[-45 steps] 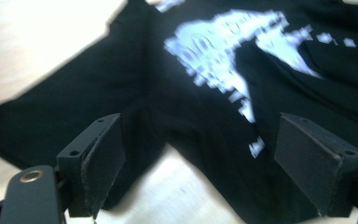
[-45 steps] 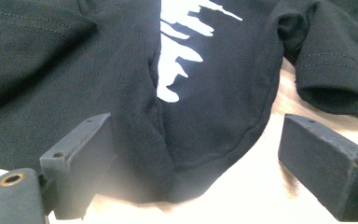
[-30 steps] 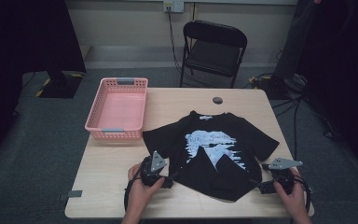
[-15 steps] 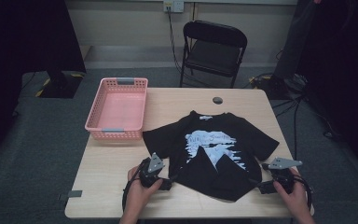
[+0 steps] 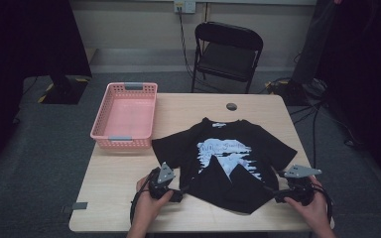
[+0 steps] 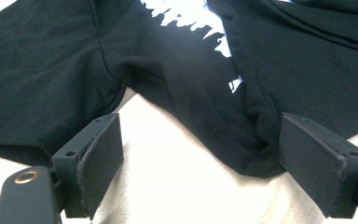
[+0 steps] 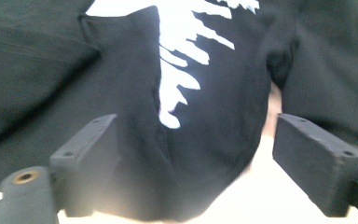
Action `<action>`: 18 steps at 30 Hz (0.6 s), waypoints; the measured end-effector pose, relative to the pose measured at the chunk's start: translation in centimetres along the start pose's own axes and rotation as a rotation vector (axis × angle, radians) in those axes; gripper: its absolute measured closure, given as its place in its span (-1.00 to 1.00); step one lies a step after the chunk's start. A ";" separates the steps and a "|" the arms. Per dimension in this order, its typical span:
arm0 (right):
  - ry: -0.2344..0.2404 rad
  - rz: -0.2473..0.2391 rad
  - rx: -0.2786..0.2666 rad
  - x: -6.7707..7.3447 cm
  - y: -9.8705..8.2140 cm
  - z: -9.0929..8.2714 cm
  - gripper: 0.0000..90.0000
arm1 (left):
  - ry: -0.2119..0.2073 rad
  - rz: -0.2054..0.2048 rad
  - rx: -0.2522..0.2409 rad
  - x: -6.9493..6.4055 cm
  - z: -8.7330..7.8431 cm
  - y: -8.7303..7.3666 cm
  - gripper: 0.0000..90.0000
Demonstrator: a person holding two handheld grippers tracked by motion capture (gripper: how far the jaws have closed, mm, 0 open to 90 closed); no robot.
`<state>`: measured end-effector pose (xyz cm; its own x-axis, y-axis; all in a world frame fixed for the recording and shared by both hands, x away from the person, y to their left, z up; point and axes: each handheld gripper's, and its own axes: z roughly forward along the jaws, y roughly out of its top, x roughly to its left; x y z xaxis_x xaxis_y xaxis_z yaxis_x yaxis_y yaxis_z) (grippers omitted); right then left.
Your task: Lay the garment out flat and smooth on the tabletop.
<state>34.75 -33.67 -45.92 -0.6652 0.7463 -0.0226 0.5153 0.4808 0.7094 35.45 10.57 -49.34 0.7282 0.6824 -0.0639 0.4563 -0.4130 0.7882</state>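
Standing on grey carpet, the light wooden bench (image 5: 124, 173) sits before a pale wall with a socket plate (image 5: 184, 6) and a black folding chair (image 5: 226, 49) behind its far edge. At the far left, a dark upright (image 5: 54, 44) rises from a base marked with yellow-black tape. A pink basket (image 5: 101, 116) rests on the bench's left far corner, just beside the shirt's sleeve. A black T-shirt (image 5: 238, 183) with a white print lies spread across the bench centre, collar toward the chair, its lower part folded up in a point. A small dark round disc (image 5: 231, 106) lies beyond the collar. Left tool (image 5: 183, 191) sits at the near-left hem, jaws apart, a bunched cloth corner between them and against one pad (image 6: 317, 163). Right tool (image 5: 273, 194) sits at the near-right hem; its jaws have just been closing but stand apart, with cloth between them. Cables (image 5: 322, 119) trail over the floor at right.
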 end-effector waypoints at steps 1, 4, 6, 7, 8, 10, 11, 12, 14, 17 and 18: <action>0.012 -0.011 -0.010 0.3 0.5 0.0 -0.50 | -0.001 -0.001 0.000 0.0 0.0 0.0 -0.67; 0.048 -0.028 -0.037 1.0 1.8 0.3 -0.27 | 0.000 -0.001 0.000 0.0 0.0 0.0 -0.67; 0.072 -0.028 -0.043 1.3 2.6 0.9 -0.11 | 0.000 -0.001 0.000 0.0 0.0 0.0 -0.67; 0.085 -0.026 -0.043 1.4 3.0 1.2 -0.02 | 0.000 -0.001 0.000 0.0 0.0 0.0 -0.67; 0.079 -0.028 -0.045 1.4 3.4 1.6 0.03 | 0.000 -0.001 0.000 0.0 0.0 0.0 -0.67; 0.098 -0.018 -0.061 1.4 3.9 2.4 0.14 | 0.000 -0.002 -0.001 0.0 0.0 0.0 -0.67; 0.101 -0.007 -0.063 1.3 4.1 2.8 0.16 | 0.000 -0.001 0.000 0.0 0.0 0.0 -0.67; 0.101 -0.001 -0.062 1.3 4.4 3.2 0.20 | 0.000 -0.001 0.000 0.0 0.0 0.0 -0.67; 0.113 0.008 -0.049 1.1 4.7 4.1 0.26 | -0.001 -0.001 -0.001 0.0 0.0 0.0 -0.67; 0.115 0.011 -0.035 1.0 5.0 5.2 0.37 | -0.001 -0.001 -0.001 0.0 0.0 0.0 -0.67; 0.108 0.010 -0.034 1.0 5.2 5.6 0.39 | -0.001 -0.001 -0.001 0.0 0.0 0.0 -0.67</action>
<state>39.75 -27.87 -46.22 -0.7153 0.6963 0.0593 0.5049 0.4563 0.7327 35.46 10.57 -49.35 0.7281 0.6823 -0.0656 0.4569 -0.4117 0.7885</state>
